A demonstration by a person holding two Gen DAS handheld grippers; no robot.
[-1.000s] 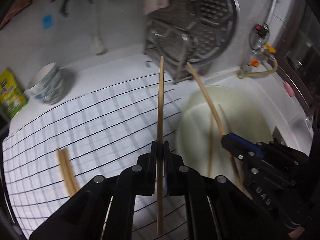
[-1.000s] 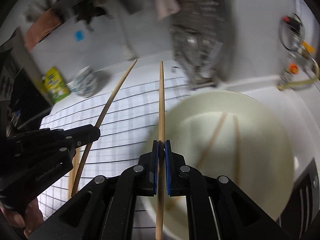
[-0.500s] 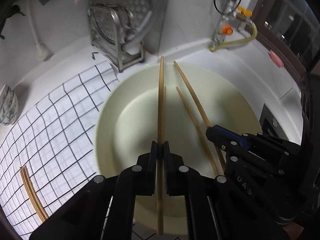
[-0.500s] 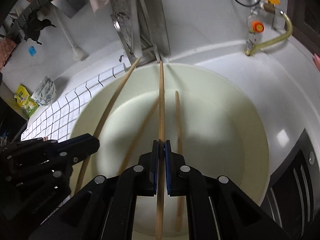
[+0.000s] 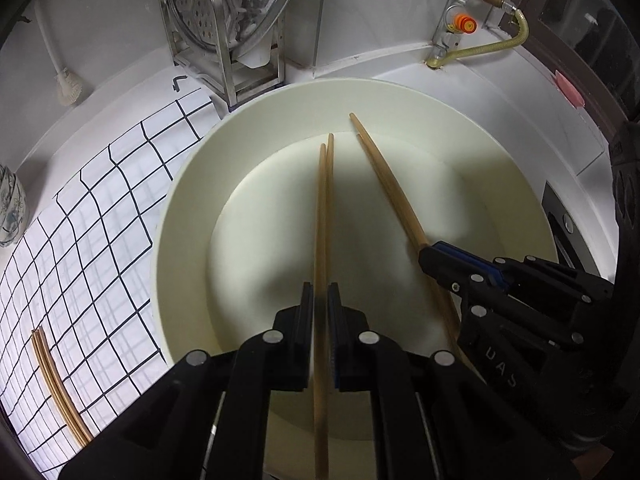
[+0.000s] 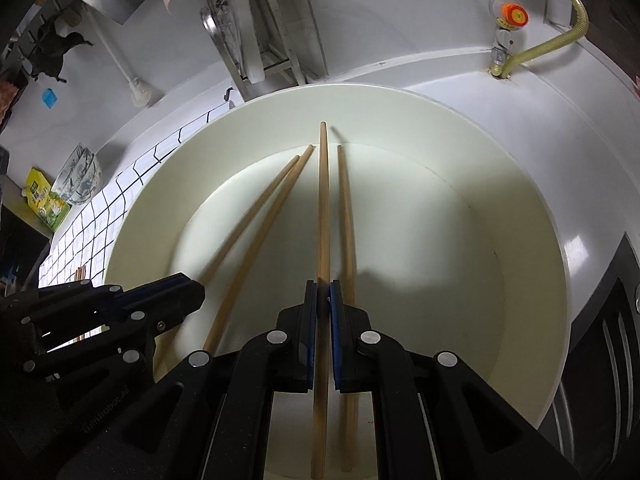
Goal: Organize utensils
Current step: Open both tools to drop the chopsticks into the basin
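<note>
Both grippers are positioned over the cream bowl [image 5: 188, 216], which stands beside the checked cloth [image 5: 92, 216]. A chopstick [image 5: 321, 240] passes between the fingers of the left gripper [image 5: 321, 304]; its long axis runs straight away from the camera, tip toward the bowl's far wall. The left jaws are opening, and a narrow gap shows on each side of the stick. A second chopstick [image 6: 323, 208] is clamped in the right gripper [image 6: 323, 300], jaws pressed together on it, long axis likewise pointing toward the far rim. One more chopstick [image 6: 347, 220] lies on the bowl floor just beside it.

The letters "UAS" are readable on the right gripper's body in the left wrist view.

A pair of chopsticks [image 5: 60, 388] lies on the cloth.

One second earlier both sticks were held above the cloth and bowl edge; they have since been lowered into the bowl.
</note>
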